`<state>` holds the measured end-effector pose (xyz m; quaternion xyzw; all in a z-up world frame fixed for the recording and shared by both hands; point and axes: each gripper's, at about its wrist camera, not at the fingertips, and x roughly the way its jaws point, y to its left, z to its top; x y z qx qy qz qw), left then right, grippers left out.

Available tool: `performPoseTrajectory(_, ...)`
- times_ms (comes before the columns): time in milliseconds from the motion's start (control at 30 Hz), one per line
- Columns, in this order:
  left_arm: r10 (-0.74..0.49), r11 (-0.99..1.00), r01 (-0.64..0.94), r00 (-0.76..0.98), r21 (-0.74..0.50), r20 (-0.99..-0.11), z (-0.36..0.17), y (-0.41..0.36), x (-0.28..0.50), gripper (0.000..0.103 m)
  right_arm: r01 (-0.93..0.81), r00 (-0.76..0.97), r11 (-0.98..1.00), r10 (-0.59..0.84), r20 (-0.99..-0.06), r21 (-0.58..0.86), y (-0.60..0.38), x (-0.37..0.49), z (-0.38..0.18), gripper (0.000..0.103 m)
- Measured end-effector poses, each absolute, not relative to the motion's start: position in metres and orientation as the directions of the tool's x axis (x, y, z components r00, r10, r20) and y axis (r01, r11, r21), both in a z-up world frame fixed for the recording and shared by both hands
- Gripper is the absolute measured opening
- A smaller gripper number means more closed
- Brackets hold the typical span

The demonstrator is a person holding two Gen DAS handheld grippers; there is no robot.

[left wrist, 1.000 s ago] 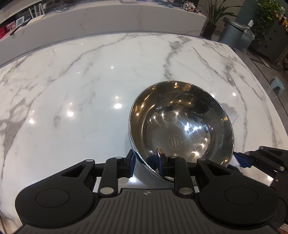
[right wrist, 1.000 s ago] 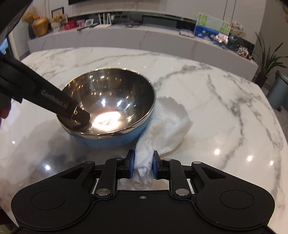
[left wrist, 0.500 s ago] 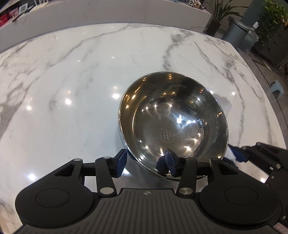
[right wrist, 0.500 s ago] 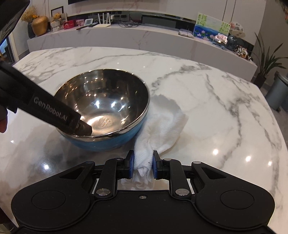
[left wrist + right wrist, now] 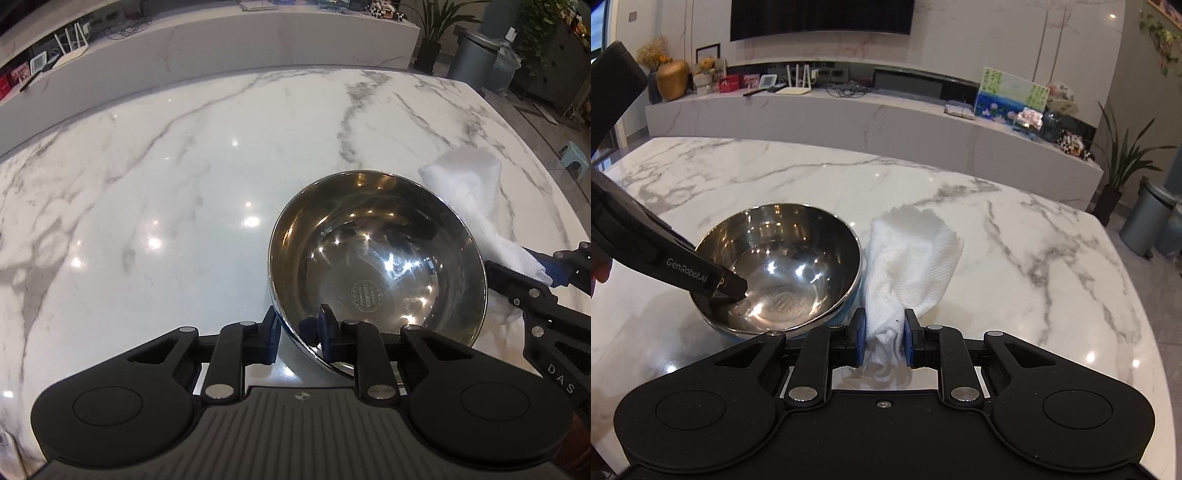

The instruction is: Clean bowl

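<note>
A steel bowl [image 5: 376, 269] with a blue outside stands on the white marble table [image 5: 166, 184]; it also shows in the right wrist view [image 5: 783, 266]. My left gripper [image 5: 297, 326] is shut on the bowl's near rim, one finger inside and one outside. My right gripper [image 5: 884, 338] is shut on a white cloth [image 5: 912, 258], held just right of the bowl and off the table. The cloth [image 5: 476, 192] also shows behind the bowl in the left wrist view.
A long marble counter [image 5: 849, 114] with small items runs behind the table. A grey bin [image 5: 1148, 221] and a potted plant [image 5: 1119, 173] stand off the table's right side. The table's right edge [image 5: 554, 177] is near the bowl.
My left gripper has closed on the bowl's rim. My right gripper has lifted the cloth up from the table beside the bowl.
</note>
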<state>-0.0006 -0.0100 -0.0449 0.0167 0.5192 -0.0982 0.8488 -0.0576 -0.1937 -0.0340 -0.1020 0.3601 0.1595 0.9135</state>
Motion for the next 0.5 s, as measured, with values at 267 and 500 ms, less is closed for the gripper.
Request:
performPoseTrajectory(267, -0.149, 0.98, 0.184, 0.444, -0.073, -0.884, -0.045, -0.01, -0.001, 0.02, -0.405, 0.634, 0.912, 0.222, -0.741, -0.074, -0.182, -0.056, -0.047, 0.018)
performPoseTrajectory(500, -0.14, 0.986, 0.147, 0.431, -0.083, -0.891, -0.048, -0.008, -0.001, 0.039, -0.428, 0.595, 0.9, 0.208, -0.776, -0.087, -0.174, -0.057, -0.058, 0.018)
